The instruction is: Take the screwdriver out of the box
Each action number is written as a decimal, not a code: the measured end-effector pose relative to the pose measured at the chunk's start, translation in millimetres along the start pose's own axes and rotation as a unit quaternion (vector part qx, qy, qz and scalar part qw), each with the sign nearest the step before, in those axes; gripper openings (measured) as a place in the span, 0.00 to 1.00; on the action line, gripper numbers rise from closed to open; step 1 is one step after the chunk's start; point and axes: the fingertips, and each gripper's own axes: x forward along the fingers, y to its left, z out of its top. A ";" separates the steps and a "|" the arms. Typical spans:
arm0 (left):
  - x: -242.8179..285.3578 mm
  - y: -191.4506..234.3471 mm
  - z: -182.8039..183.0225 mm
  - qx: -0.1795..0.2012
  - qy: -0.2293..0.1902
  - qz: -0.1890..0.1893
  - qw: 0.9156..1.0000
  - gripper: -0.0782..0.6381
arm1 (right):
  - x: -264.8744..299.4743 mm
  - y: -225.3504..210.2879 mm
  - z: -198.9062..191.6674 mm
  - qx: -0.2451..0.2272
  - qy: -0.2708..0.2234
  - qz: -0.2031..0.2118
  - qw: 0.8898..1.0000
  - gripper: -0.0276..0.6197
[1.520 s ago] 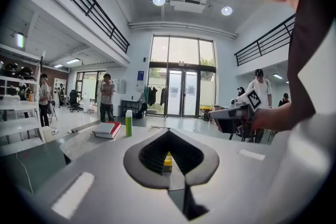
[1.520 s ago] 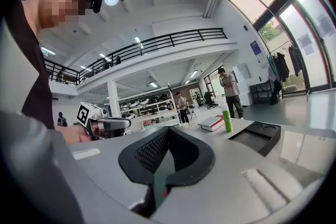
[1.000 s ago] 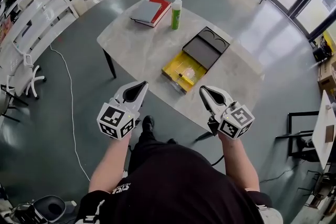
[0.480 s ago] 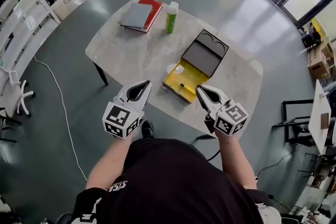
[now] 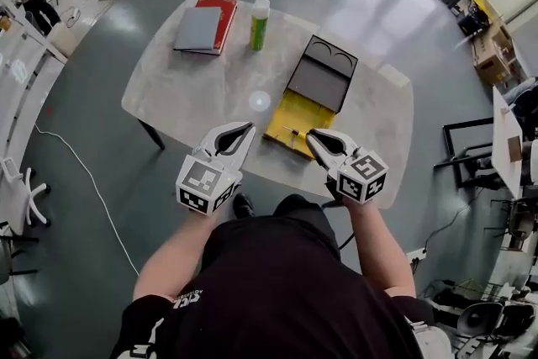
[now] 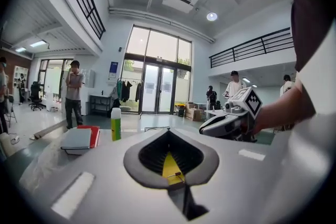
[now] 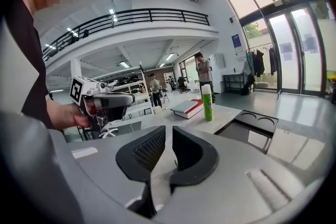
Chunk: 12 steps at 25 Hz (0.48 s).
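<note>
Lying in the yellow tray of the open box, near the front edge of the tabletop, the screwdriver looks small and slim: a thin metal shaft with a dark handle end; I judge it light, rigid and not fragile, but smooth enough to roll or skid on the tray floor if nudged; the thicker handle end seems the better place to pinch, squarely across its width, since the bare shaft could slip or pivot between pads; the tray's low walls leave little room, so a tool would likely need to come in from above with its tips tilted down. The left tool hovers over the tabletop's front edge, just left of the box, jaws closed tip to tip with nothing in them — the tray and the screwdriver show through the loop they form; it points forward and slightly down, the forearm behind it reaching straight out from the body. The right tool is at the box's near right corner, close to the screwdriver yet apart from it; its jaws have just been opening and stand a narrow way apart, empty; it tips down rather more than the left, angled in toward the tray — which suggests it is lining up for the pick.
</note>
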 end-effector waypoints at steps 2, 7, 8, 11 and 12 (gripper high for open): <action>4.5 1.9 -2.5 -0.003 0.001 -0.009 1.000 0.11 | 5.3 -2.6 -9.3 0.002 0.015 -0.008 1.000 0.13; 15.8 3.6 -12.7 -0.003 0.009 -0.028 1.000 0.11 | 15.6 -15.5 -38.7 -0.023 0.073 -0.021 0.997 0.15; 18.7 4.9 -14.9 -0.003 0.011 -0.029 1.000 0.11 | 18.0 -19.5 -46.0 -0.032 0.089 -0.021 0.995 0.16; 26.6 9.6 -20.8 -0.008 0.014 -0.027 1.000 0.11 | 24.7 -31.6 -66.6 -0.061 0.135 -0.017 0.989 0.17; 29.6 10.7 -22.5 -0.008 0.015 -0.026 0.999 0.11 | 26.8 -35.2 -71.7 -0.068 0.146 -0.015 0.987 0.17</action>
